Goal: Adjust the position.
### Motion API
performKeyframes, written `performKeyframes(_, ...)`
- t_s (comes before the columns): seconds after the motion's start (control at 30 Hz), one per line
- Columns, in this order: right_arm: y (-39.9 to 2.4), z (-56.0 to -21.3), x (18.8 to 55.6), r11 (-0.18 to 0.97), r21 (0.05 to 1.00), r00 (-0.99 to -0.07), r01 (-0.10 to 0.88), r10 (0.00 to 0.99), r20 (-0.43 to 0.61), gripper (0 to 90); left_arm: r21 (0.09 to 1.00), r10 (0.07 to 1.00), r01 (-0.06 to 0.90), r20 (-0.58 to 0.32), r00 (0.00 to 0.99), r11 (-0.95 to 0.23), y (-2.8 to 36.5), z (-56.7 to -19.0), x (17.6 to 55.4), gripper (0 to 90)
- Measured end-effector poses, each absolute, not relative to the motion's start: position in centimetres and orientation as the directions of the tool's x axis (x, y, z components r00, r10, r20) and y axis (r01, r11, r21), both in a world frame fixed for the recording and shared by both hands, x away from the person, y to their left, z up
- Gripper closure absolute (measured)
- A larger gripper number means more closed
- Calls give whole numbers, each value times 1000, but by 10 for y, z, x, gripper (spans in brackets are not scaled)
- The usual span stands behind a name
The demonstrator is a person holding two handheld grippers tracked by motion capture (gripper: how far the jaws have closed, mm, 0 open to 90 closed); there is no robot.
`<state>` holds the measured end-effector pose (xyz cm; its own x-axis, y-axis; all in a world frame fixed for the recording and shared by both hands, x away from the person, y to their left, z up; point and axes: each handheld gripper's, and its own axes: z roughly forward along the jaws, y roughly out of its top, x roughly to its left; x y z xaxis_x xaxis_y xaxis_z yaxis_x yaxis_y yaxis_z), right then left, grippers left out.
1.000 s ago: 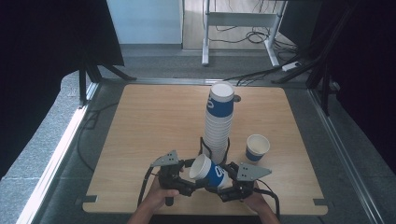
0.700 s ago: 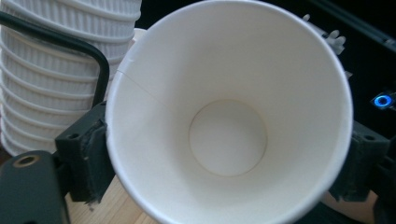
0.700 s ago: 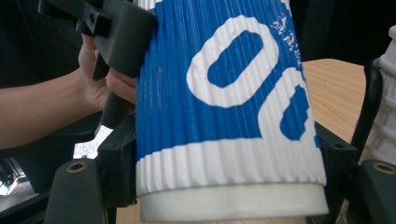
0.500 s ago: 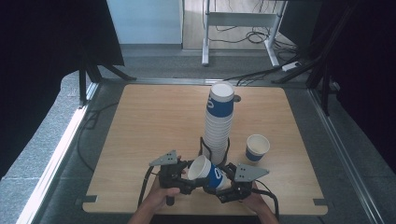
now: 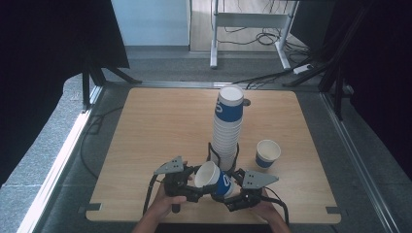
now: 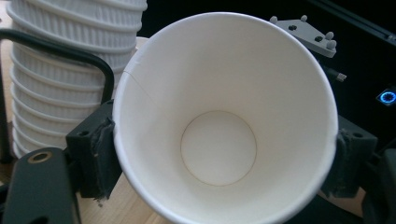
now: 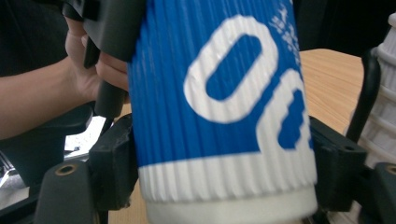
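- Surface (image 5: 160, 126): pale wood board, the person's forearms coming in from the near edge. Work sits at the near middle, probably to keep both hands close in.
- Stack (image 5: 227, 131): tall column of nested ribbed cups, top one blue and white, standing upright inside a black wire holder (image 5: 212, 151) at its foot. The holder likely keeps the column from toppling while cups come off it.
- Lone cup (image 5: 267, 153): upright on the surface to the right of the stack, well apart from the hands. Judged to be set aside already.
- Cup (image 5: 214, 177): held off the surface, lying sideways just in front of the stack, between both tongs, mouth toward the left hand and base toward the right.
- Left tongs (image 5: 194, 187): jaws have just been closing; in the left gripper view (image 6: 219, 186) their pads press the rim on both sides, so they have hold of the cup at its mouth.
- Right tongs (image 5: 232, 193): jaws have just been opening. In the right gripper view (image 7: 224, 168) the blue sleeve lies between the pads; whether they press it I cannot tell.
- Judgement: a hand-over, left taking the cup as right lets go.
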<state>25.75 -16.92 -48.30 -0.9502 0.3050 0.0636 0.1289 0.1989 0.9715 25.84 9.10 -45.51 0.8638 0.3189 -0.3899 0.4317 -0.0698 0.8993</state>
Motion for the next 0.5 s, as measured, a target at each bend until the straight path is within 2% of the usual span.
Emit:
performKeyframes(0.27,-169,-480,256,247,962,-943,120,330,33,189,917,351,383,-325,878,-108,93,-447,254,169)
performKeyframes(0.5,-171,-476,254,268,957,-938,111,346,11,178,924,361,367,-306,881,-111,98,-444,253,169)
